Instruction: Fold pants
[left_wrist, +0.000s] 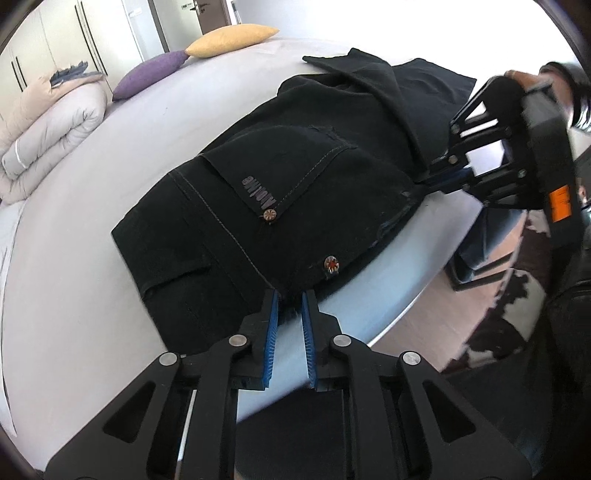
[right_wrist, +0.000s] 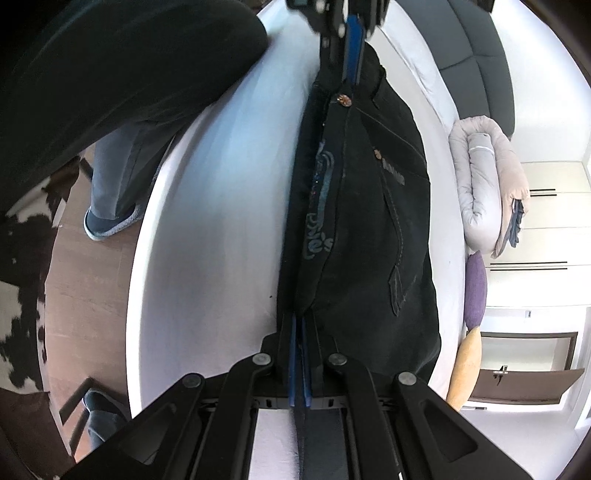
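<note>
Black jeans (left_wrist: 288, 192) lie folded on the white bed (left_wrist: 92, 236), back pocket with copper rivets facing up. My left gripper (left_wrist: 290, 299) is at the near edge of the waistband, its blue pads slightly apart with dark cloth between the tips. My right gripper (left_wrist: 424, 182) grips the jeans' right edge. In the right wrist view the jeans (right_wrist: 369, 221) stretch away from my right gripper (right_wrist: 300, 319), which is shut on their edge. The left gripper (right_wrist: 351, 79) holds the far end.
A rolled duvet (left_wrist: 48, 129), a purple pillow (left_wrist: 147, 74) and a yellow pillow (left_wrist: 229, 38) lie at the bed's far side. The bed edge (right_wrist: 147, 221) runs beside a wooden floor. The person's legs and slipper (right_wrist: 110, 225) stand there.
</note>
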